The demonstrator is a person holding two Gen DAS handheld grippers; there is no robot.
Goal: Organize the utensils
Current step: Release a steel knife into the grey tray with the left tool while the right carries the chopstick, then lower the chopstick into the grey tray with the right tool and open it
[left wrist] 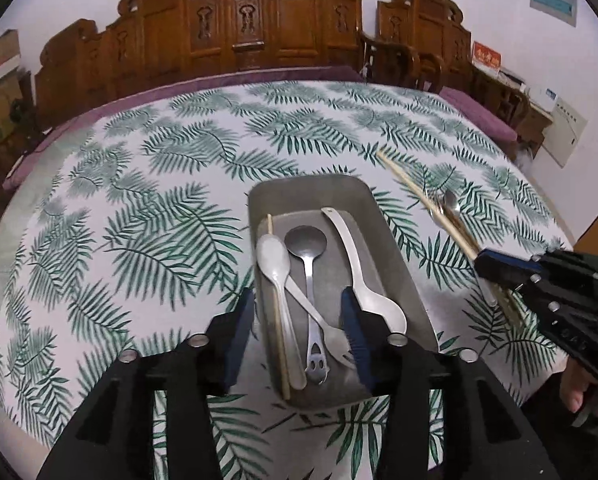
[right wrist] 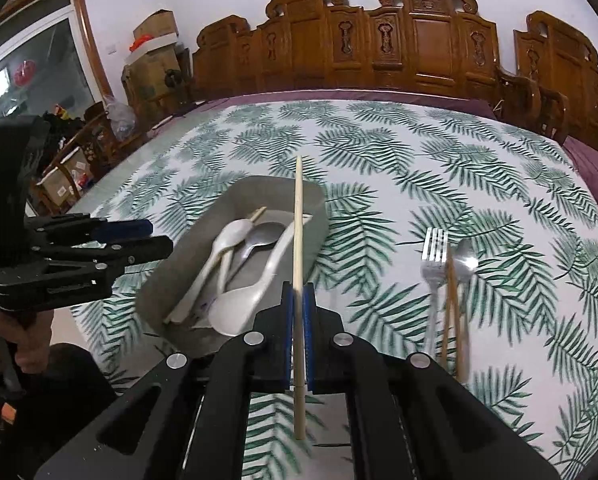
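A grey tray [left wrist: 395, 240] [right wrist: 159, 280] holds white spoons [left wrist: 275, 256], a metal spoon [left wrist: 306, 242], a fork and one chopstick [left wrist: 277, 304]. My left gripper [left wrist: 297, 312] is open and empty, hovering over the tray's near end. My right gripper [right wrist: 297, 300] is shut on a pale wooden chopstick [right wrist: 298, 224], held above the tray's right rim; it also shows in the left wrist view [left wrist: 483, 258]. On the cloth to the right lie a metal fork [right wrist: 433, 256], a metal spoon [right wrist: 465, 260] and brown chopsticks [right wrist: 453, 300].
The table has a white cloth with green fern print [left wrist: 139, 200]. Carved wooden chairs [left wrist: 291, 20] line the far edge. Boxes and clutter [right wrist: 147, 64] stand beyond the table's far left corner.
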